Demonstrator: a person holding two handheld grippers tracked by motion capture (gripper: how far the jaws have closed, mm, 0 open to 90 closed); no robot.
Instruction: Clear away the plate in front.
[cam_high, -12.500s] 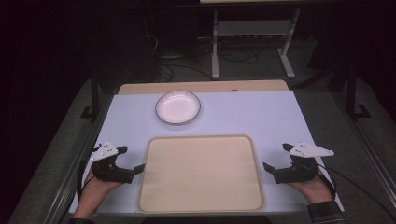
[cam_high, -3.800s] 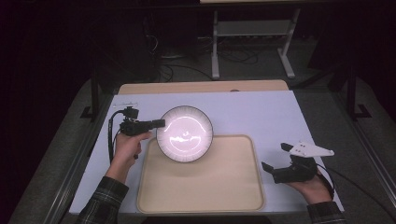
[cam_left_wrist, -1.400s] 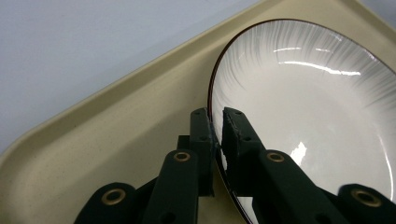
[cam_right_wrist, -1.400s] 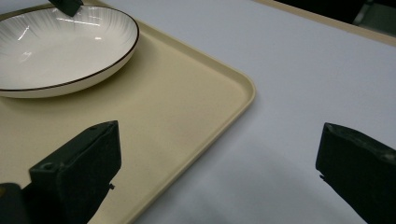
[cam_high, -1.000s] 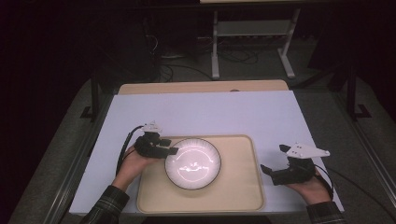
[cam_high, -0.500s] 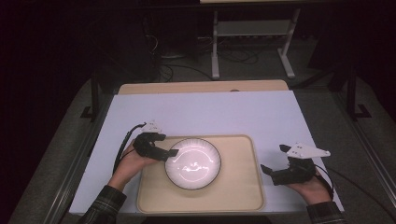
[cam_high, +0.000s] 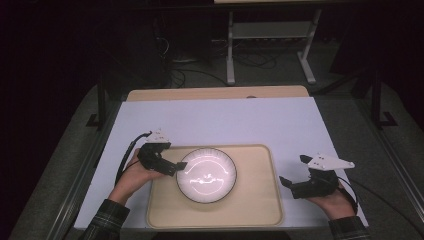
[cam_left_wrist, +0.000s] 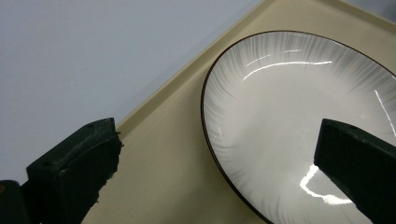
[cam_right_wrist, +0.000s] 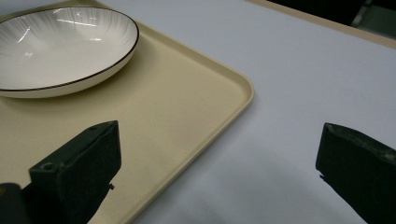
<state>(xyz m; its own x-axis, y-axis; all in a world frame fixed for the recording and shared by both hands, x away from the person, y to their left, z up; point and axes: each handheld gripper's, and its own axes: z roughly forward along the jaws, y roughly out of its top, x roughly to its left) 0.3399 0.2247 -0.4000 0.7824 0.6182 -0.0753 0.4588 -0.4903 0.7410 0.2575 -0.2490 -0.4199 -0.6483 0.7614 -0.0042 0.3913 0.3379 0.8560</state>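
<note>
A white ribbed plate (cam_high: 206, 175) with a thin dark rim lies flat on the beige tray (cam_high: 255, 200), left of the tray's middle. My left gripper (cam_high: 176, 168) is at the plate's left edge. In the left gripper view it (cam_left_wrist: 217, 140) stands open, one jaw over the plate (cam_left_wrist: 299, 116) and the other over the tray's edge (cam_left_wrist: 168, 154). My right gripper (cam_high: 292, 170) rests open on the table just right of the tray. In its own view it (cam_right_wrist: 215, 140) holds nothing; the plate (cam_right_wrist: 60, 44) and the tray's corner (cam_right_wrist: 177, 107) lie ahead.
The tray sits at the near edge of a pale table top (cam_high: 220, 120). A wooden strip (cam_high: 215, 93) runs along the table's far edge. Beyond it, a metal stand (cam_high: 270, 35) rises from the dark floor.
The left gripper carried the plate from the back of the table down onto the tray. In the last second it drew slightly left. The right gripper stayed still.
</note>
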